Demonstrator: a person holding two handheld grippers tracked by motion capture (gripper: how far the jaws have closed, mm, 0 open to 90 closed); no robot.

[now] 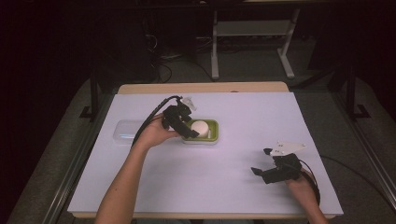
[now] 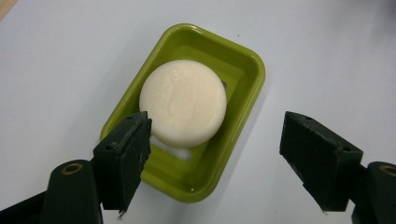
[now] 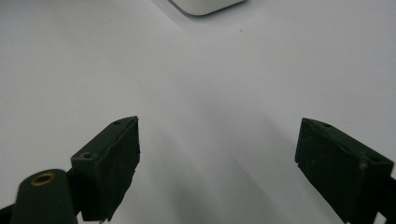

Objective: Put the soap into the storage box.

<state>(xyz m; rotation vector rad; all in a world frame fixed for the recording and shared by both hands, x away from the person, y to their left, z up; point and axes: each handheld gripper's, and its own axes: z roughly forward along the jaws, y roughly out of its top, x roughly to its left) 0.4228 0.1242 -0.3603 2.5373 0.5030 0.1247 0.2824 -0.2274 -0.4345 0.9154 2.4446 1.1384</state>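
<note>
A round cream-white soap bar (image 1: pixel 199 127) (image 2: pixel 183 101) lies in a lime-green soap dish (image 1: pixel 213 124) (image 2: pixel 243 65) left of the table's middle. My left gripper (image 1: pixel 189 125) (image 2: pixel 217 140) hovers open just above the dish. One jaw is over the dish's near left rim and the other over the bare table beside it, neither touching the soap. My right gripper (image 1: pixel 261 161) (image 3: pixel 217 149) is open and holds nothing, low over the white table at the front right, well away from the dish.
A clear plastic lid or box (image 1: pixel 125 131) lies just left of the dish, behind my left hand. A white sheet (image 1: pixel 243 112) covers the table. A pale rounded corner of some object (image 3: pixel 205 4) shows at the top of the right gripper view.
</note>
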